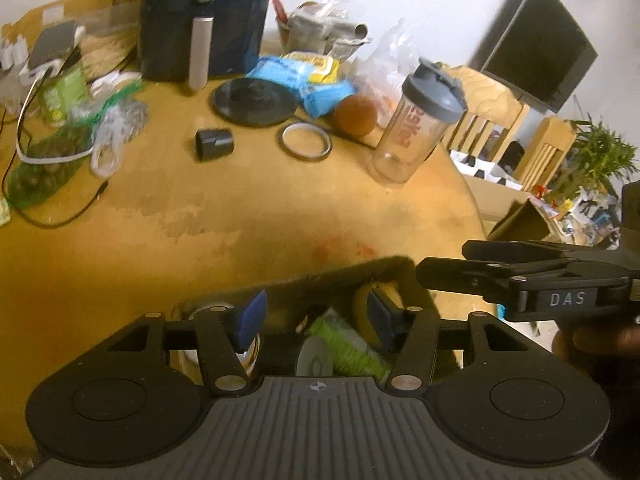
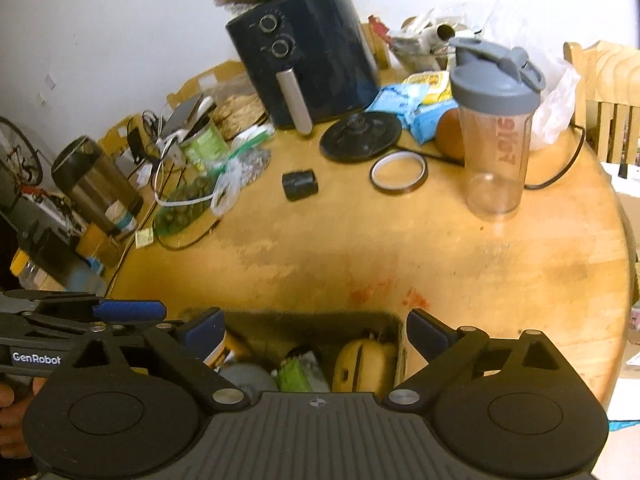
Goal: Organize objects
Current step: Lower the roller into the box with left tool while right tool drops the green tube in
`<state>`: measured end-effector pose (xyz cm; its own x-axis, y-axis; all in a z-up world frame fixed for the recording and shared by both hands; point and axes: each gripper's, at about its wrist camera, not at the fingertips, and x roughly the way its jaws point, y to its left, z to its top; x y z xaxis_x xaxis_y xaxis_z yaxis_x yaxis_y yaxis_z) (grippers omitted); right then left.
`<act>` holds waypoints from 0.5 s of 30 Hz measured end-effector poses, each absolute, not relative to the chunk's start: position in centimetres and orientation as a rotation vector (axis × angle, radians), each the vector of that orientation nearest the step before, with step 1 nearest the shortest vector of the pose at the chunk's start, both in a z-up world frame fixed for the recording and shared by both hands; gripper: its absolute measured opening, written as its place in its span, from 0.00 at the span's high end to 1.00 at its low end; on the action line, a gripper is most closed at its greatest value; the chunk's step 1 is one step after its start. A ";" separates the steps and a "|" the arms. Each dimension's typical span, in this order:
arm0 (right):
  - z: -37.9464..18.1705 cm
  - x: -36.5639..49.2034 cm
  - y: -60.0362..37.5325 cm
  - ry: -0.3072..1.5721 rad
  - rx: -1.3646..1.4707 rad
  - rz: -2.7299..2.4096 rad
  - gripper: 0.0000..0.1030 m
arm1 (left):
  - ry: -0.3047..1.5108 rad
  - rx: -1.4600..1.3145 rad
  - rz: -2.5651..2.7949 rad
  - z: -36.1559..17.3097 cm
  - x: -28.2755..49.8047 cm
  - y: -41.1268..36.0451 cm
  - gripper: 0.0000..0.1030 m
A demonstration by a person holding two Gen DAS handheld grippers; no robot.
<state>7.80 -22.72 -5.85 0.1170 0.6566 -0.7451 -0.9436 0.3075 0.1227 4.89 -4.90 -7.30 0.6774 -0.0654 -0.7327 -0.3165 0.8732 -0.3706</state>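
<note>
Both grippers hang over the box (image 2: 394,330) at the table's (image 2: 360,240) near edge, the right gripper (image 2: 314,332) gaping wide and empty, the left gripper (image 1: 314,316) half open and also gripping nothing. This looks like the gap between drops: next comes a reach for a loose piece, such as the ring (image 2: 399,171) or black cylinder (image 2: 300,185). The box's contents are mostly hidden behind the gripper bodies and blurred.

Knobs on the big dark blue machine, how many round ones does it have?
2. Both are on the front of the air fryer, above its silver handle: the upper knob and the lower knob just below it. Its back and far side are hidden.
</note>
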 end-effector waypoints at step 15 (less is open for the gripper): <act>-4.3 7.8 -22.5 0.744 -0.385 1.153 0.00 | 0.768 -0.468 0.141 -5.7 4.1 -4.0 0.40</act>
